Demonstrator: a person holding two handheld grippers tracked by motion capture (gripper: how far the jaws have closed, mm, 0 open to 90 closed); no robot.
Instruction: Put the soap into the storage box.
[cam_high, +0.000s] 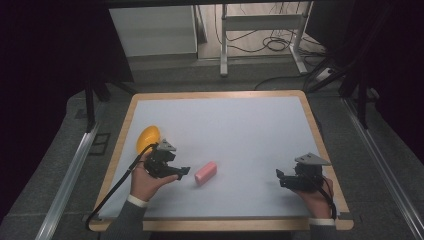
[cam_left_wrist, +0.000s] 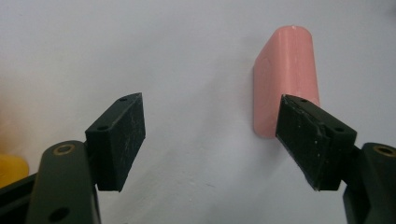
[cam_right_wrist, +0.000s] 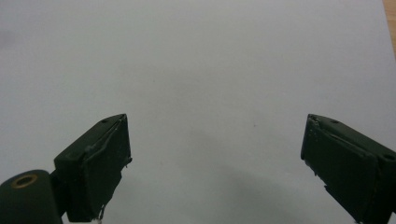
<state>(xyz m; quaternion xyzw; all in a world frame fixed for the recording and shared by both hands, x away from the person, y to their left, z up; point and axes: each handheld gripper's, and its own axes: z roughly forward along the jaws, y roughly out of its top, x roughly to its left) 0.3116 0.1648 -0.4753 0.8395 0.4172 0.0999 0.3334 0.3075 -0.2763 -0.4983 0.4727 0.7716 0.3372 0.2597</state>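
Observation:
A pink rounded block (cam_high: 205, 171) lies on the pale table mat (cam_high: 240, 130), left of the middle near the front. My left gripper (cam_high: 184, 172) is just left of it, open and pointing at it. In the left gripper view the pink block (cam_left_wrist: 286, 70) lies ahead, partly behind the right jaw, and the left gripper (cam_left_wrist: 210, 135) has nothing between its jaws. A yellow rounded object (cam_high: 148, 138) sits behind the left hand. My right gripper (cam_high: 280, 178) rests at the front right, open; in the right gripper view the right gripper (cam_right_wrist: 215, 154) has just bare mat between the jaws.
The mat covers a wood-edged table (cam_high: 122, 131). A yellow patch (cam_left_wrist: 10, 169) shows at the left edge of the left gripper view. Behind the table stand a white metal frame (cam_high: 260, 35) and cables on the floor. A black cable (cam_high: 112, 192) trails from the left gripper.

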